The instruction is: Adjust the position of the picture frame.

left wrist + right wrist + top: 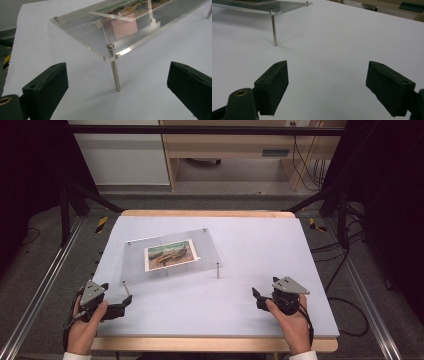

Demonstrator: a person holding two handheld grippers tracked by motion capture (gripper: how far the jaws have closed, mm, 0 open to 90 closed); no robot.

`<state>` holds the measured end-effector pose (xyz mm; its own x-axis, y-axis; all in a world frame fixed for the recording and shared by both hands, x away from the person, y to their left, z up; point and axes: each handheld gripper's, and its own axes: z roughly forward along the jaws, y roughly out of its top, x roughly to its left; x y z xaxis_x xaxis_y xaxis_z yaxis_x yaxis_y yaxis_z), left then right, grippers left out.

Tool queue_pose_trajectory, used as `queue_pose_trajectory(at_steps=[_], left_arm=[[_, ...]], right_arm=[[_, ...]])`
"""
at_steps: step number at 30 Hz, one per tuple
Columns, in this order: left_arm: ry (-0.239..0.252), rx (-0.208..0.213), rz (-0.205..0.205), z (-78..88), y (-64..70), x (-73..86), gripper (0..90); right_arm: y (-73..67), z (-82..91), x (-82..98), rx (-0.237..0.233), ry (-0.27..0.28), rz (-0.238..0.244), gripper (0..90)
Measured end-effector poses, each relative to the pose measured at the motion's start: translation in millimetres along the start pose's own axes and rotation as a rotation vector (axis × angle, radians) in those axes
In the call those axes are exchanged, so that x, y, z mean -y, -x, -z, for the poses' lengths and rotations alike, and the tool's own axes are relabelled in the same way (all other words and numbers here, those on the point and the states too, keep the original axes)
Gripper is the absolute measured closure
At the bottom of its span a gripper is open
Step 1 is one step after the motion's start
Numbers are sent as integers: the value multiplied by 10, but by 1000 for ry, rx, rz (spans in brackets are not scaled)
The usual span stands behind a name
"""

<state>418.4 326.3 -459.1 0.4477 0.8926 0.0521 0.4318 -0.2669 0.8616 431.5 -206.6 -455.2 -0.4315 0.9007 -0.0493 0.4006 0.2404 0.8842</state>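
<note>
A clear acrylic frame (200, 251) holding a small picture (171, 255) stands tilted on thin metal legs in the middle of the white table (250, 240). My left gripper (119, 309) rests open at the front left, its jaws either side of the frame's near corner leg (114, 70), not touching it. My right gripper (259, 299) sits open at the front right with nothing between its jaws. It faces another metal leg (273, 28) and the frame's edge (262, 7) farther off. A hand holds each gripper.
The table has a wooden rim (210, 213) at the back. Dark frame posts (65, 205) and cables (345, 265) stand beside the table. A wooden cabinet (240, 150) is behind it.
</note>
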Motion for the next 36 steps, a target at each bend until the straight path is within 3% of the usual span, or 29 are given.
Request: queue_pose_trajectory(at_steps=[5,7,12,18,23,26,30,32,34,36], left_arm=[[-18,8,-4,-22,37,22,28],[-7,11,42,9,45,36,30],[-4,40,87,4,26,68,30],[19,106,105,-38,37,49,42],[6,102,82,-75,104,20,52],[-4,84,78,-107,115,21,115],[7,61,106,-127,71,22,209],[22,43,131,-165,23,24,320],[22,40,133,-182,8,24,351],[23,52,165,-224,-23,24,454]], right_arm=[[-3,-8,27,6,14,37,229],[4,-8,43,19,42,65,236],[31,-2,56,30,57,61,235],[29,4,55,18,53,54,233],[18,-7,55,15,45,63,232],[22,-9,57,17,42,64,231],[22,-11,59,17,41,66,231],[10,-14,56,14,41,73,232],[2,-18,55,13,40,74,232],[-19,-27,52,9,37,81,231]])
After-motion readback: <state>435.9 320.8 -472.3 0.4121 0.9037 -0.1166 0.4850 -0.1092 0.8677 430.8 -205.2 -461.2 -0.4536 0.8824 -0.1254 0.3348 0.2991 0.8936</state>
